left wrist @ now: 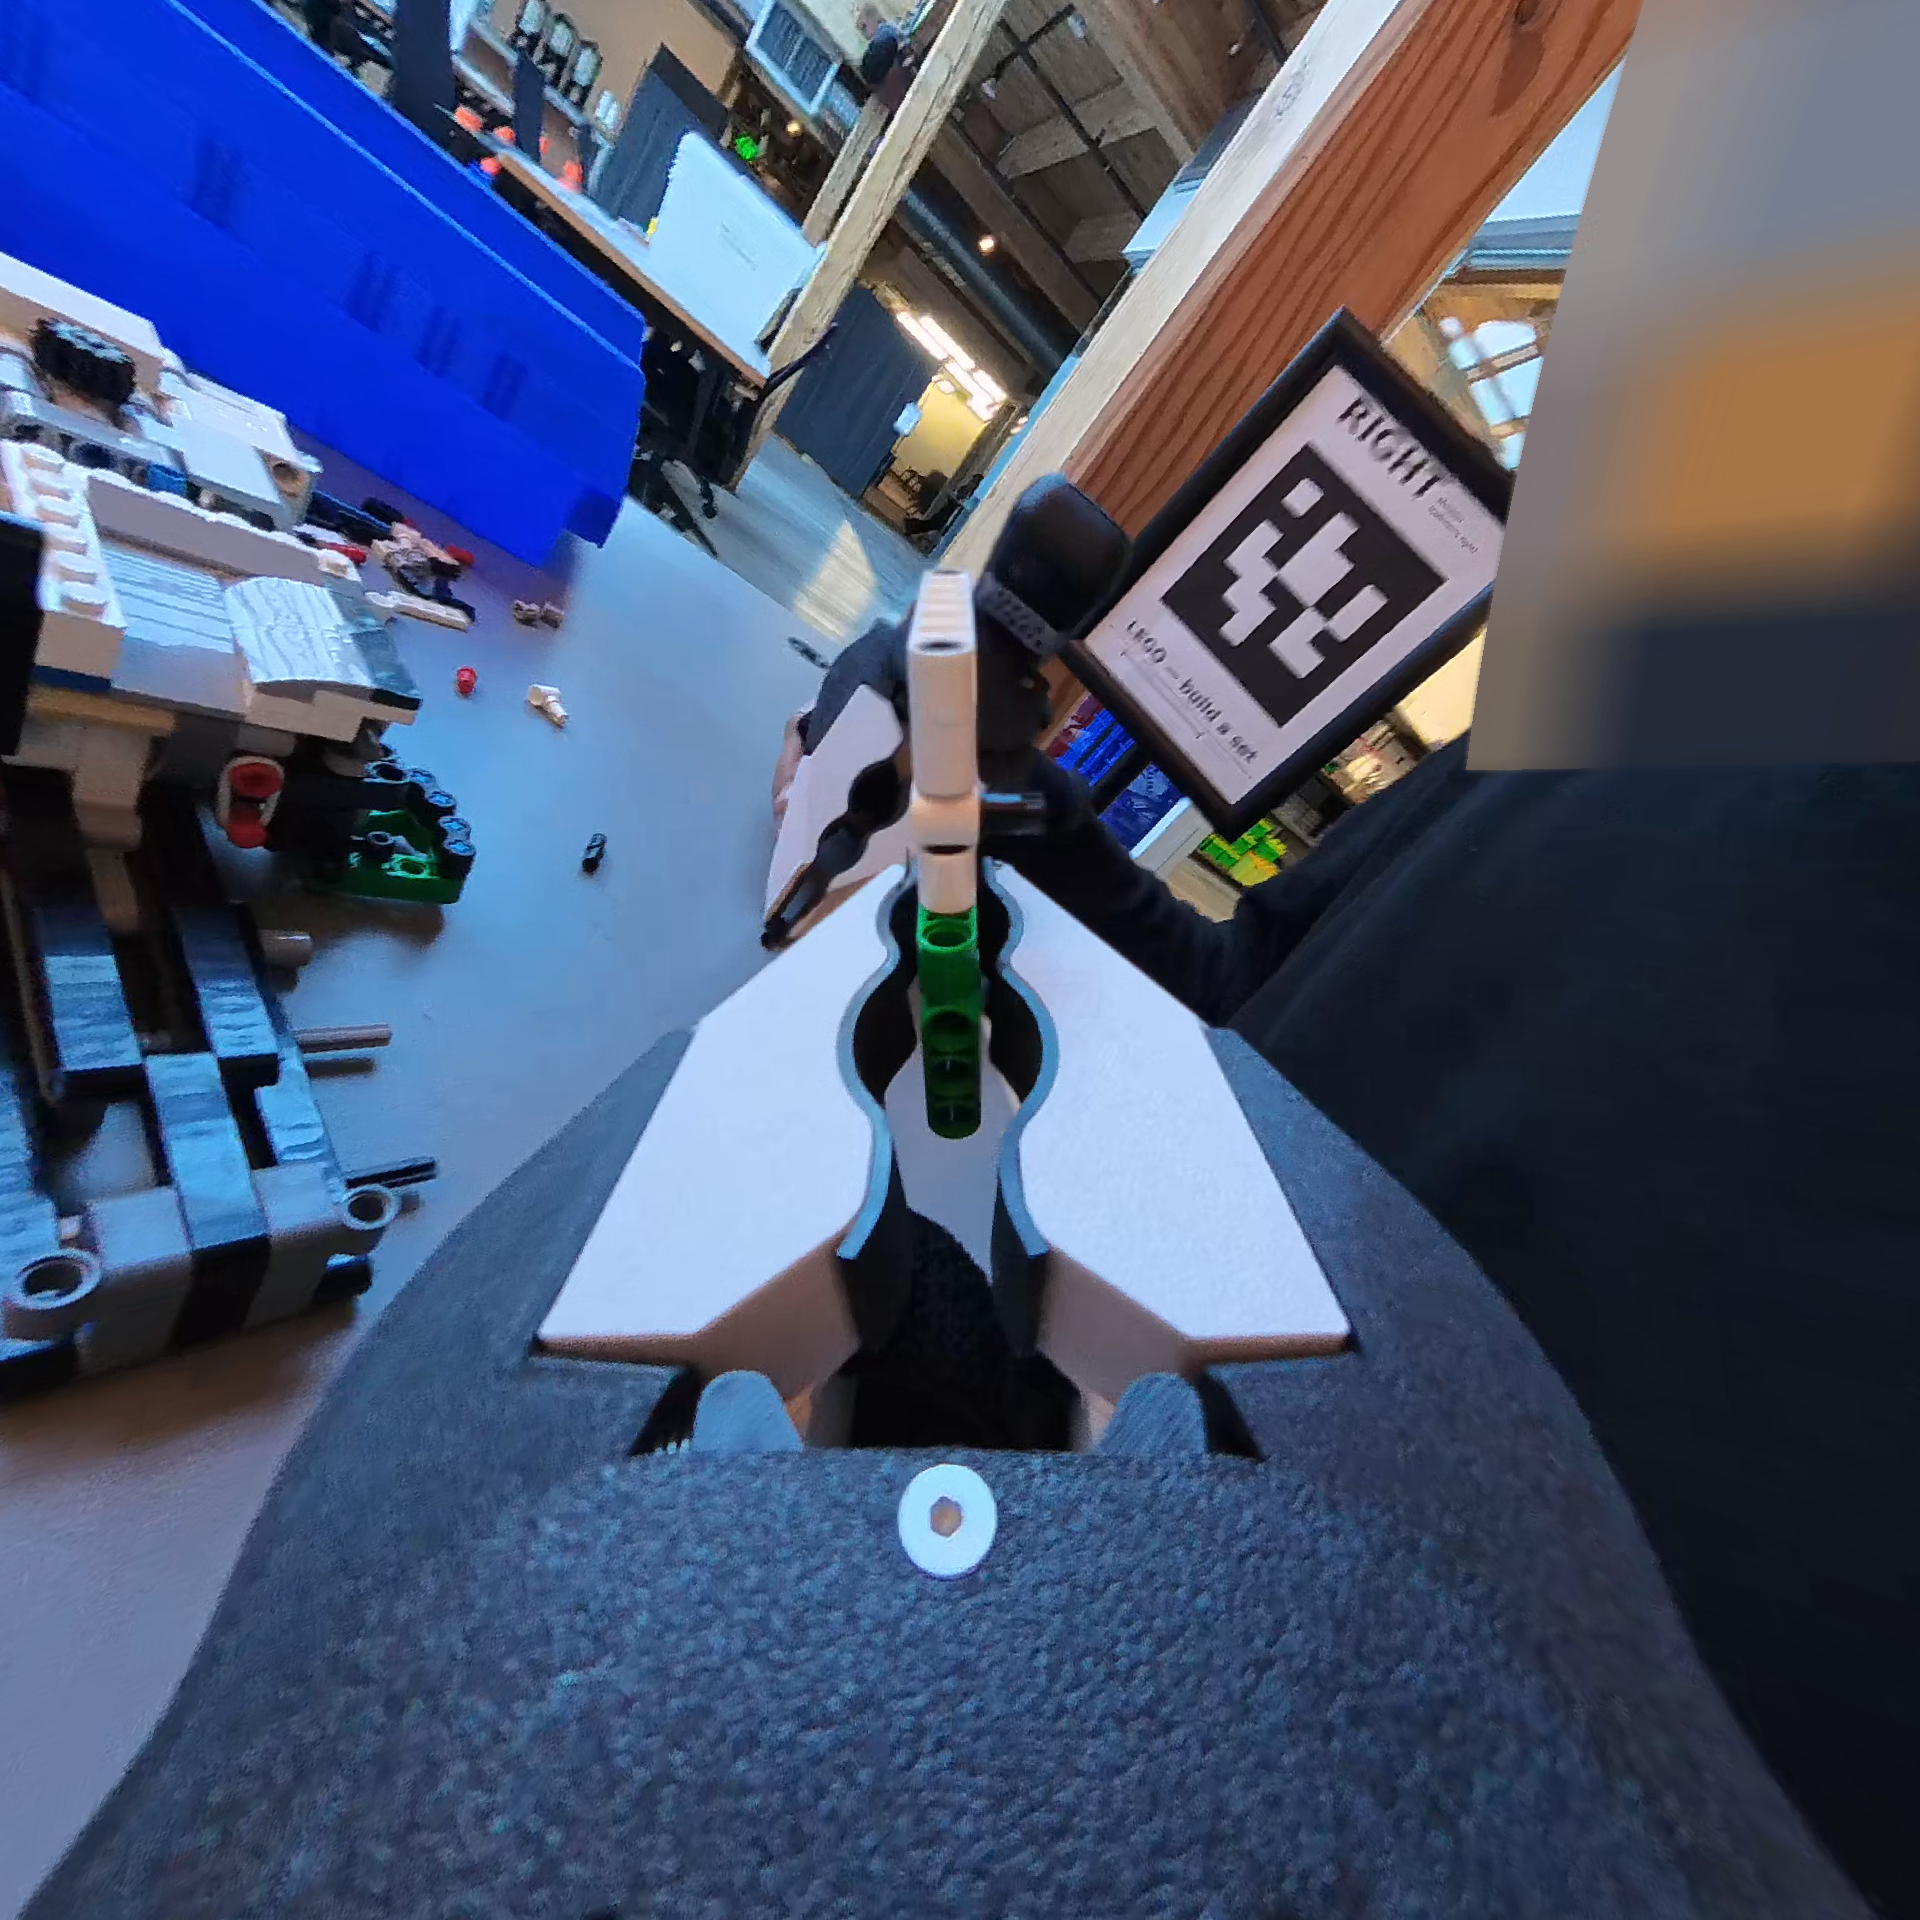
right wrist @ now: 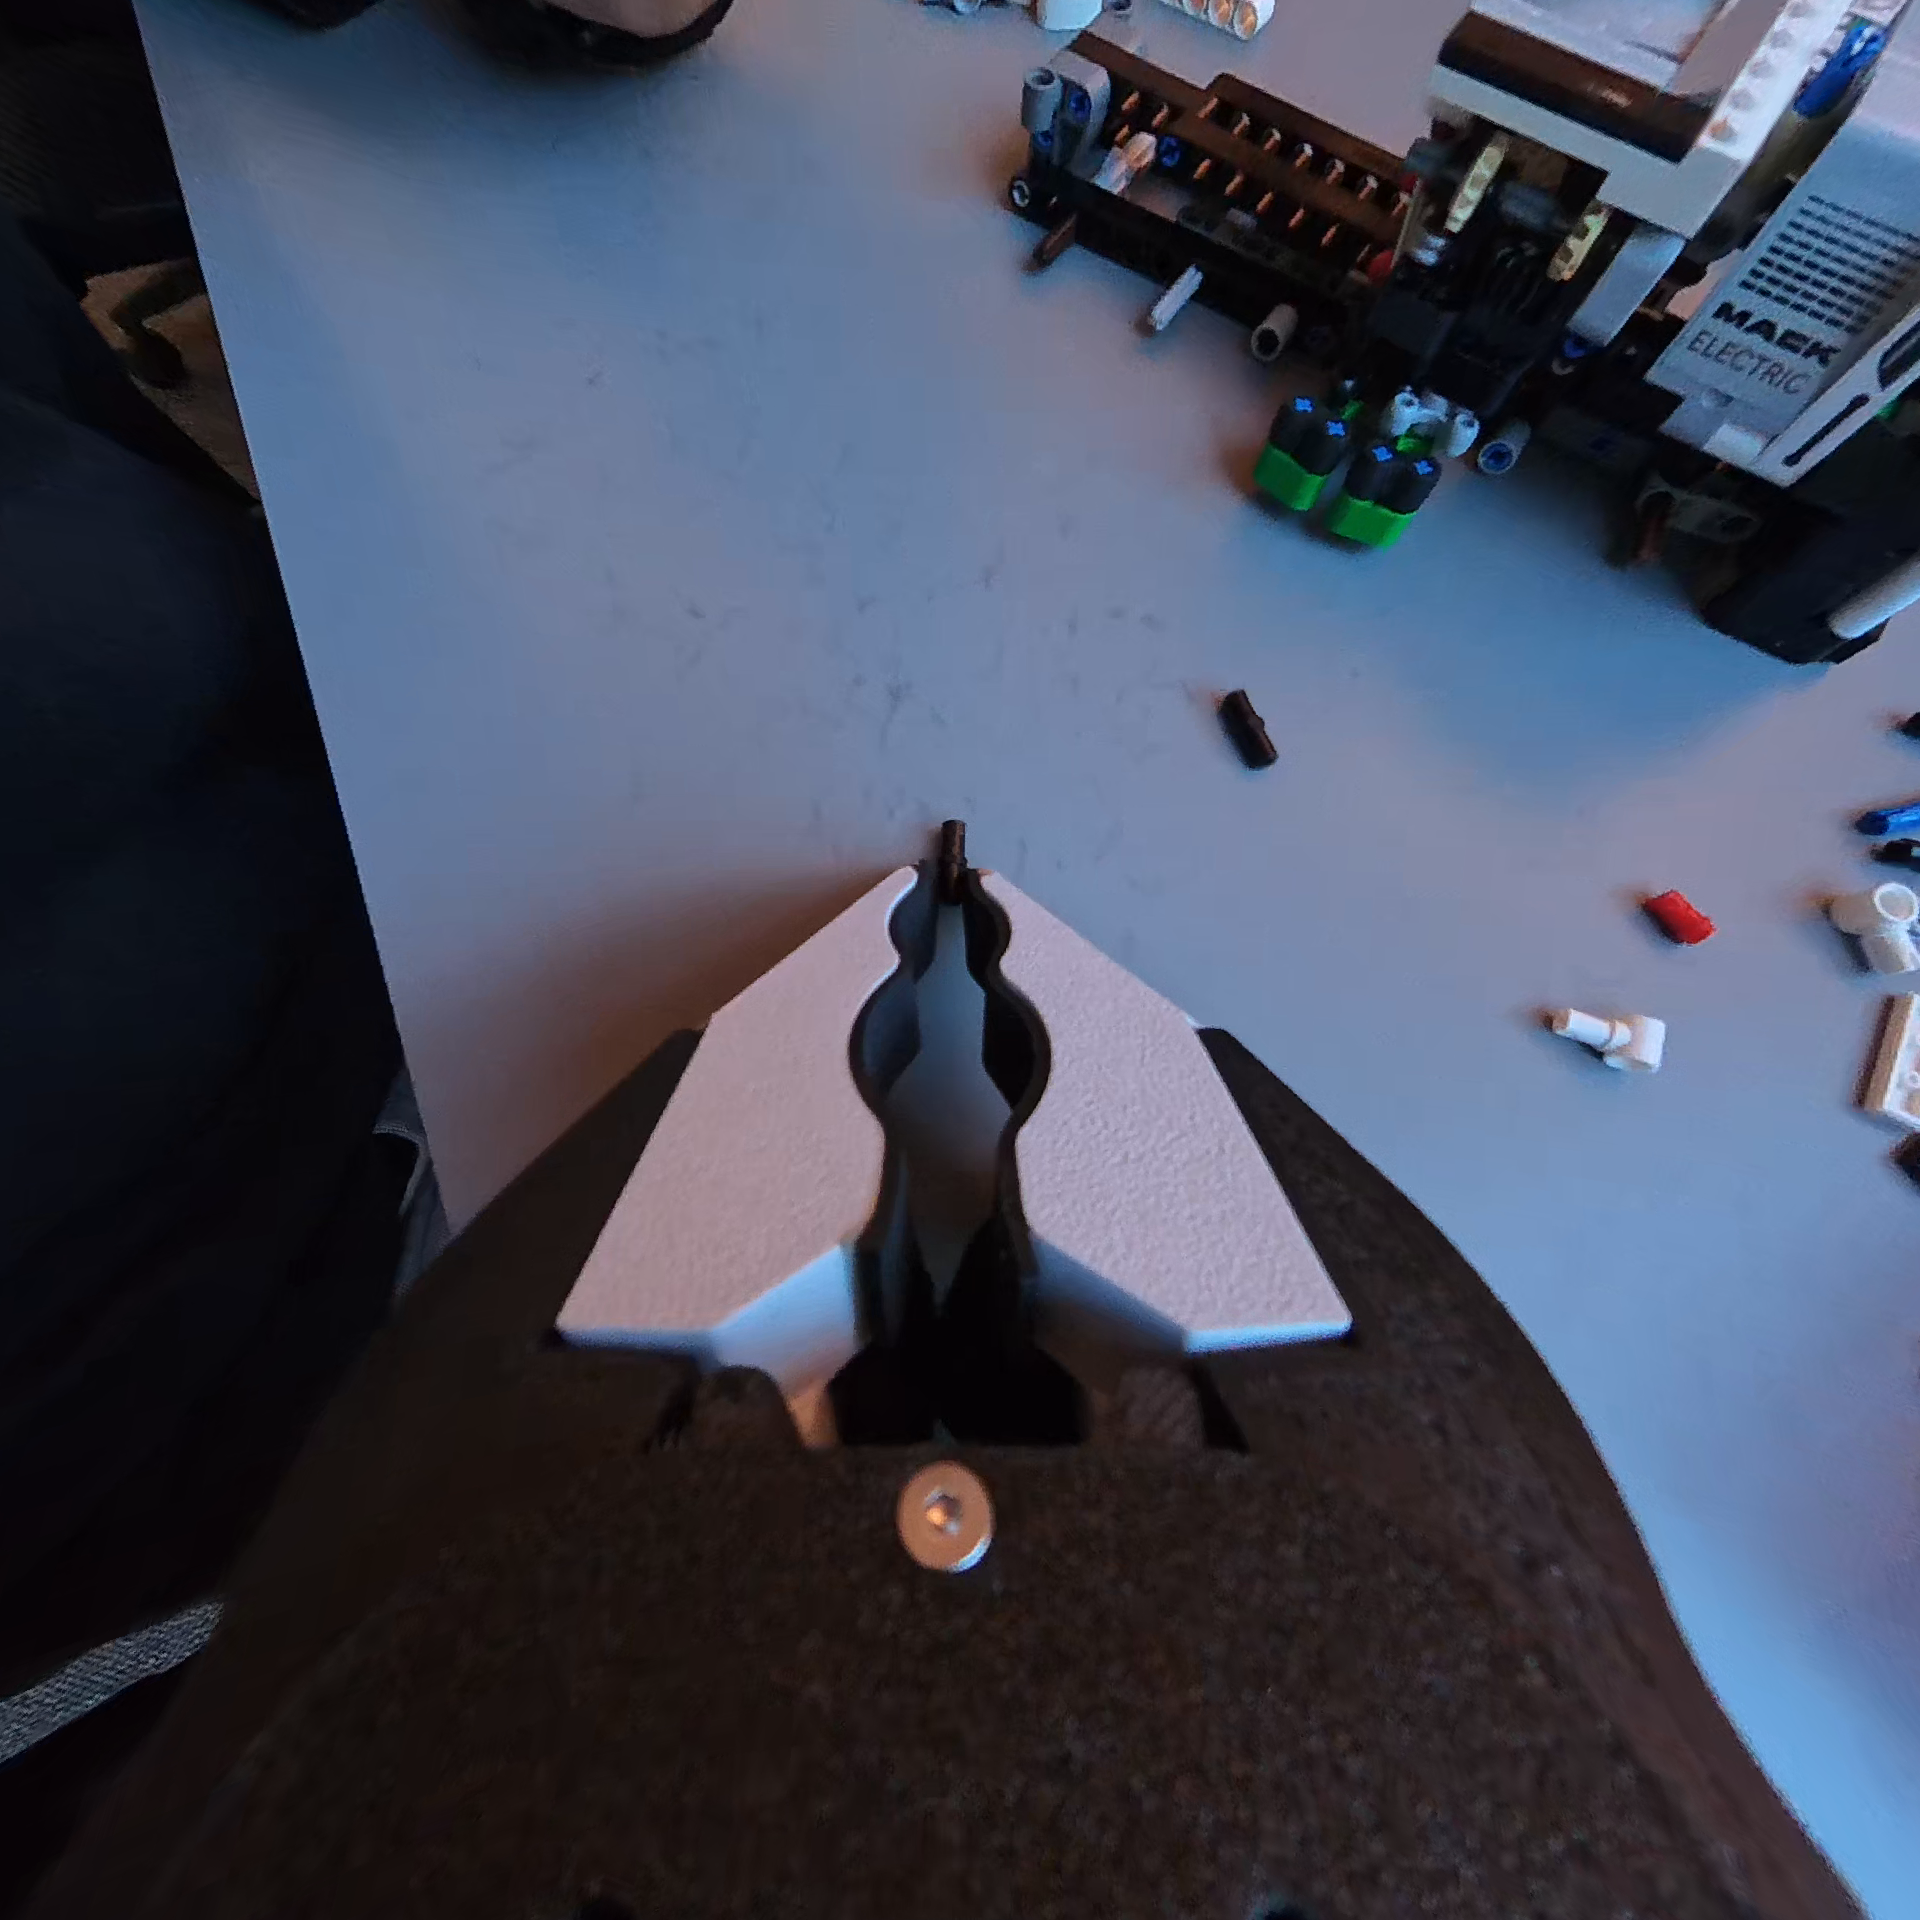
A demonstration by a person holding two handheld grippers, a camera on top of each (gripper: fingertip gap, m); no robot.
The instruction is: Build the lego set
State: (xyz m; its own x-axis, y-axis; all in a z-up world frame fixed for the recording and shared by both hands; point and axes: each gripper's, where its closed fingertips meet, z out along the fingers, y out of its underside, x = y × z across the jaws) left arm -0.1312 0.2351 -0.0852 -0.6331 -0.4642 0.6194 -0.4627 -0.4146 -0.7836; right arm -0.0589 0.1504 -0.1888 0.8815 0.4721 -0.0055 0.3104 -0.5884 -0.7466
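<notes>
My left gripper [left wrist: 948, 883] is shut on a green beam [left wrist: 948, 1023] that stands upright between the fingers. A white beam [left wrist: 943, 717] is joined to its top, with a black pin [left wrist: 1013, 802] sticking out of its side. My right gripper [right wrist: 950, 878] is shut on a small black pin [right wrist: 952, 844] just above the grey table [right wrist: 675, 520]. It also shows in the left wrist view [left wrist: 779, 925], behind the white beam and pointing down. The part-built truck model [right wrist: 1558, 208] stands at the far right, and at the left in the left wrist view [left wrist: 156, 675].
A green and black sub-assembly [right wrist: 1340, 473] sits beside the truck. Loose parts lie on the table: a black pin [right wrist: 1247, 729], a red piece [right wrist: 1678, 918], a white connector [right wrist: 1610, 1037]. Blue bins [left wrist: 312, 260] stand behind the model. A framed marker card [left wrist: 1299, 592] is mounted on the right gripper.
</notes>
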